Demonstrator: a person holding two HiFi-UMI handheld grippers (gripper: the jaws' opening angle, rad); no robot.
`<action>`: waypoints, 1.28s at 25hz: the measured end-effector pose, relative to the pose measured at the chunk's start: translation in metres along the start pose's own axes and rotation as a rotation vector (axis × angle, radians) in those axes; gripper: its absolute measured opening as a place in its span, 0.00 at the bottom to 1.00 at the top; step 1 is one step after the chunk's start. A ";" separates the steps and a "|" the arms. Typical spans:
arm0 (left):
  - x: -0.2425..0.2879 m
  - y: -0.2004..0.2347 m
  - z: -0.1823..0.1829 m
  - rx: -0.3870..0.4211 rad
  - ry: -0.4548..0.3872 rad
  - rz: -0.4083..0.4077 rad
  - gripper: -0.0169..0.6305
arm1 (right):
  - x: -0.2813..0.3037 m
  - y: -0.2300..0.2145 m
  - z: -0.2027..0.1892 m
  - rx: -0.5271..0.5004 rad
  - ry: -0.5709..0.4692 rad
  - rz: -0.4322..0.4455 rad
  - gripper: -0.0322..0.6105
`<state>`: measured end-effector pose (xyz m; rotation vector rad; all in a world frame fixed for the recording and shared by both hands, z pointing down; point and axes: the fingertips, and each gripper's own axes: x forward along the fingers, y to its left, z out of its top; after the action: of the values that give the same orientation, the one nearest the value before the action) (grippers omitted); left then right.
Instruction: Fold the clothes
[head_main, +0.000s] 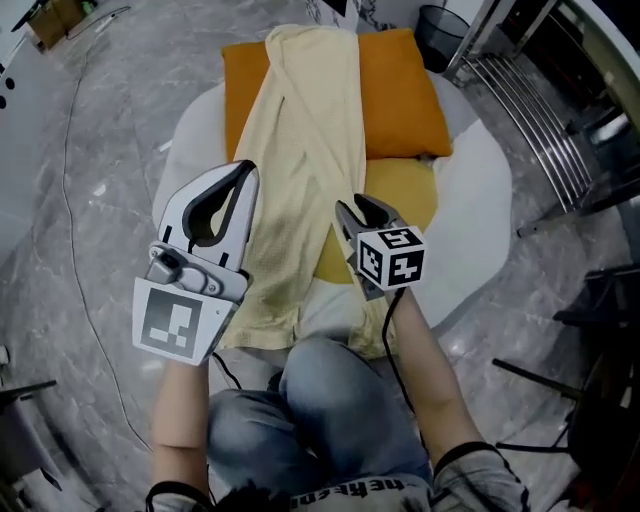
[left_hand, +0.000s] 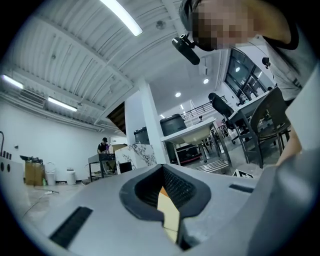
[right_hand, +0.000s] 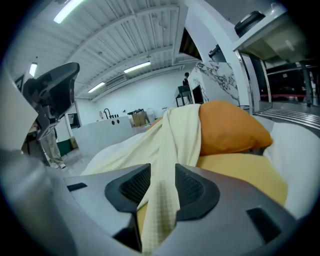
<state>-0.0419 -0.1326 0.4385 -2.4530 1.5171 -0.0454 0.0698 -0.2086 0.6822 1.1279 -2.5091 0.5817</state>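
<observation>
A long pale yellow garment (head_main: 310, 130) lies lengthwise over a white round seat (head_main: 475, 200), across an orange cushion (head_main: 400, 95) and a yellow one (head_main: 405, 195). My right gripper (head_main: 362, 208) hovers over the garment's right edge. In the right gripper view a strip of the garment (right_hand: 175, 135) runs loosely through the right gripper (right_hand: 162, 187), whose pads stand apart and do not press on it. My left gripper (head_main: 245, 170) is above the garment's left side. The left gripper (left_hand: 169, 210) has its jaws close together, with a pale yellow sliver between the pads. Whether they pinch the cloth is unclear.
The person's knees in jeans (head_main: 330, 400) are against the seat's near side. A metal rack (head_main: 530, 110) and a black bin (head_main: 440, 35) stand at the back right. Dark chair legs (head_main: 590, 330) are at the right, and a cable (head_main: 75, 200) runs over the marble floor at the left.
</observation>
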 end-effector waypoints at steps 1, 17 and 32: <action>-0.001 -0.003 -0.001 0.002 -0.001 -0.003 0.03 | -0.001 -0.004 -0.008 0.014 0.018 -0.011 0.26; -0.021 -0.023 0.011 0.012 -0.013 -0.010 0.03 | -0.044 -0.009 -0.041 -0.033 0.083 -0.078 0.06; -0.061 0.001 0.016 0.049 0.016 0.069 0.03 | 0.006 0.171 0.016 -0.080 0.038 0.390 0.06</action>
<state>-0.0678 -0.0756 0.4298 -2.3663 1.5864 -0.0888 -0.0669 -0.1175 0.6319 0.5931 -2.7074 0.5859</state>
